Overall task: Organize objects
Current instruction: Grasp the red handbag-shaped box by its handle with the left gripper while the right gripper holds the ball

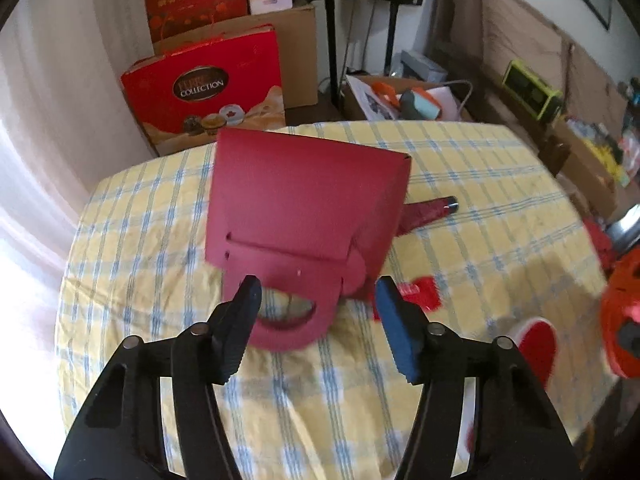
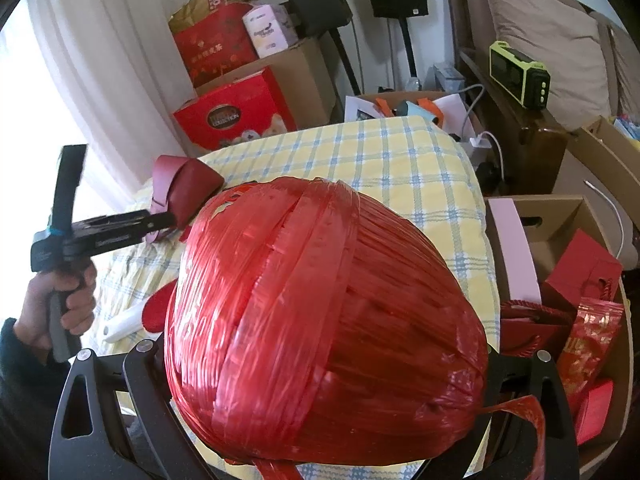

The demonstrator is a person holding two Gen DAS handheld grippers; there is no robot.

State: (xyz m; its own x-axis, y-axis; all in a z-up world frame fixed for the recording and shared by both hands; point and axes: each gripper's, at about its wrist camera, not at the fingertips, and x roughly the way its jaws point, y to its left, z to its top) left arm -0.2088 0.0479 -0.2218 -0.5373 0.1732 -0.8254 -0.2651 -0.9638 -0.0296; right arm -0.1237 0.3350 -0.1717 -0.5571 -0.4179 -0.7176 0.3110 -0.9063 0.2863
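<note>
The left gripper (image 1: 316, 292) is held partly open above the checked tablecloth (image 1: 460, 168); the handle of the dark red paper bag (image 1: 304, 196) lies between its pads, untouched by the right pad; contact at the left pad cannot be determined. The right gripper (image 2: 324, 364) is clamped on a large ball of red plastic twine (image 2: 320, 312), held over the table edge beside an open cardboard box (image 2: 560, 220).

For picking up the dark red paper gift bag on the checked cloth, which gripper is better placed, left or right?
Left. The left gripper is right at the dark red gift bag, its fingers either side of the handle. The right gripper is already full, holding the ball of red plastic twine.
</note>
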